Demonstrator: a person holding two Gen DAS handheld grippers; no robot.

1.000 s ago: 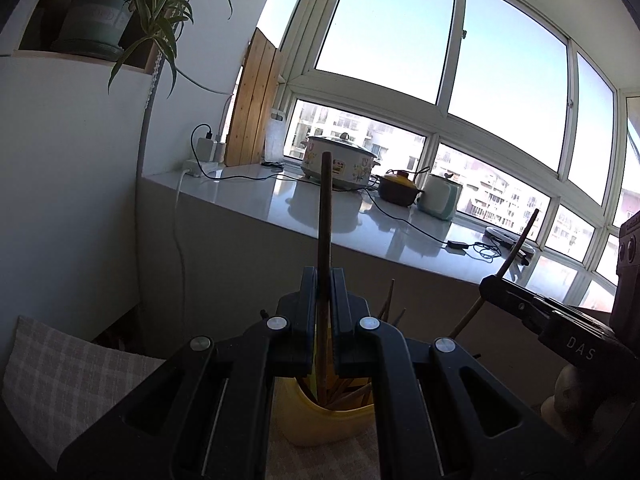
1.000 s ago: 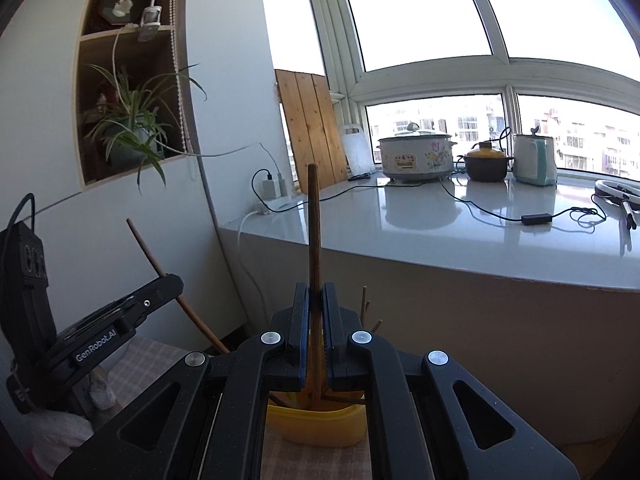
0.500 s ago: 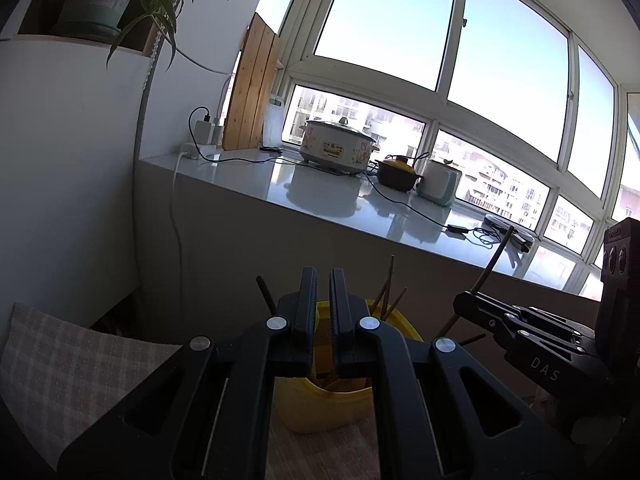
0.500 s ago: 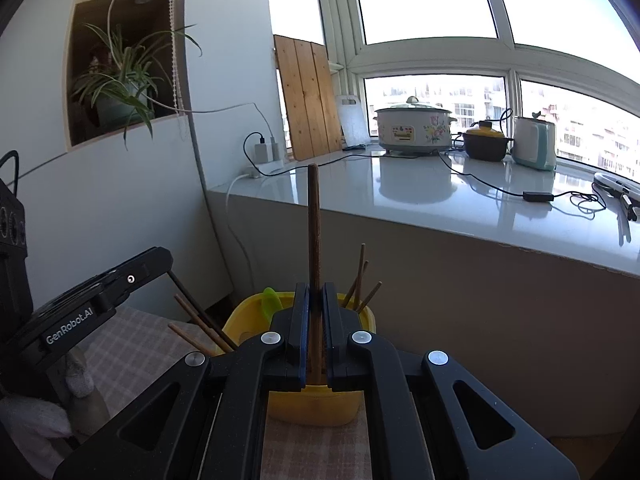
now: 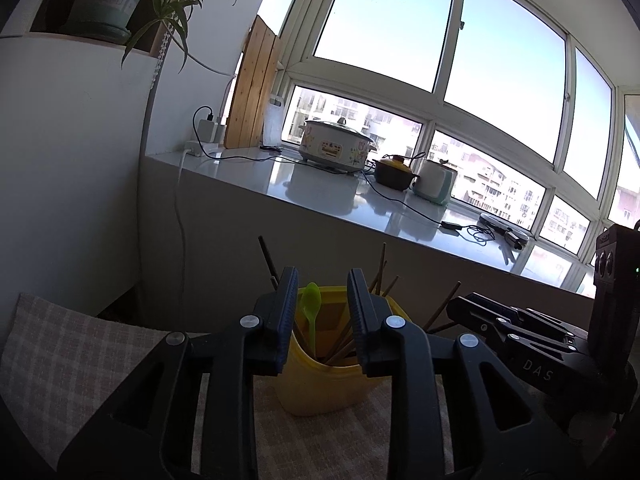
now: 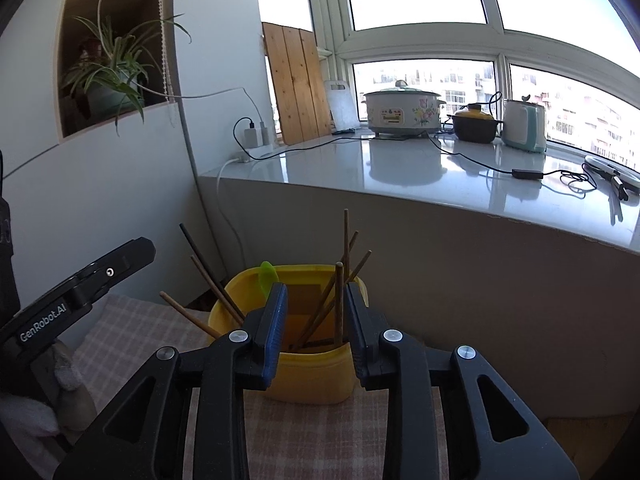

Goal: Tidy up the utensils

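A yellow utensil holder (image 5: 320,384) stands on the checked cloth just beyond both grippers. It holds a green spoon (image 5: 310,300) and several brown chopsticks (image 5: 380,276). My left gripper (image 5: 323,276) hangs over the holder's near rim; its jaws are opening and nothing is between them. In the right wrist view the holder (image 6: 312,376) sits under my right gripper (image 6: 315,290), whose jaws are also opening. A dark chopstick (image 6: 339,304) stands free in the holder close to the right finger, with the pads off it. The left gripper (image 6: 148,246) shows at the left there.
The checked cloth (image 6: 132,332) covers the table. Behind the holder rises a white counter (image 6: 400,168) with a cooker (image 6: 402,110), a dark pot, a kettle and cables. A potted plant (image 6: 112,80) sits in a wall niche. A gloved hand shows at the lower left.
Each gripper was shut on an upright chopstick and sank toward the holder. Both jaws have now parted and the chopsticks stand in the holder.
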